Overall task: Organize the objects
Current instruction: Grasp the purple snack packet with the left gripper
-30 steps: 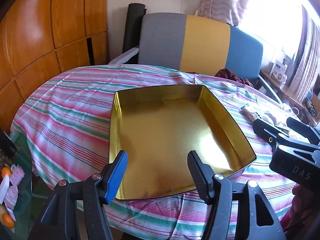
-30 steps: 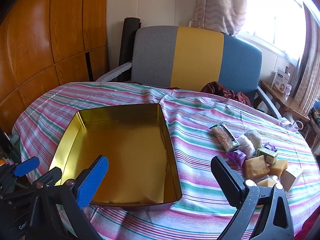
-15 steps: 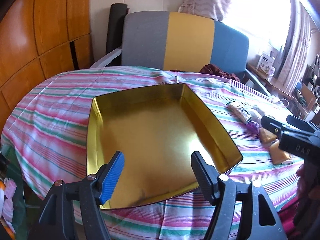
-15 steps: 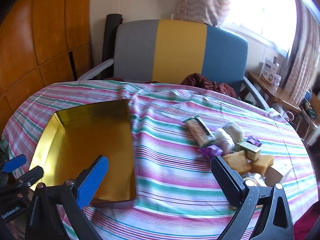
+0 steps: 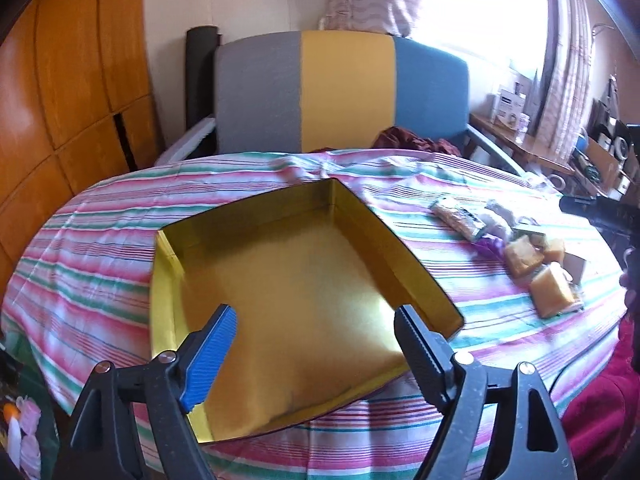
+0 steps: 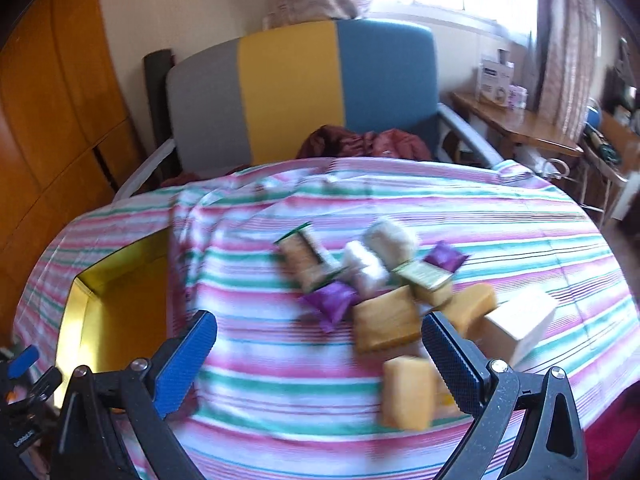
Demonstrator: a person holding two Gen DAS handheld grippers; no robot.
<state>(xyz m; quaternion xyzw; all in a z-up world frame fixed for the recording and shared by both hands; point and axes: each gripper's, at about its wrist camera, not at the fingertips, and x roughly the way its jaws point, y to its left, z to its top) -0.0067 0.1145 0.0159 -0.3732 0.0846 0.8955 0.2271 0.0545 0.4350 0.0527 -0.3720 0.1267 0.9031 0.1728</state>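
Note:
An empty gold tin tray lies on the striped tablecloth. My left gripper hovers over the tray's near edge, its jaws opening wide with nothing between them. At the right a heap of small things rests on the cloth: yellow sponge-like blocks, purple packets, white bundles, a green-labelled packet and a white box. My right gripper stands open just in front of that heap, empty. The tray shows at the right wrist view's left edge.
A chair with grey, yellow and blue back stands behind the round table, a dark red cloth on its seat. Wooden cabinets line the left. A cluttered side table is at the right.
My left gripper's jaws have spread wider and the tray has shifted left in its view. My right gripper has swung right, from over the tray to in front of the heap.

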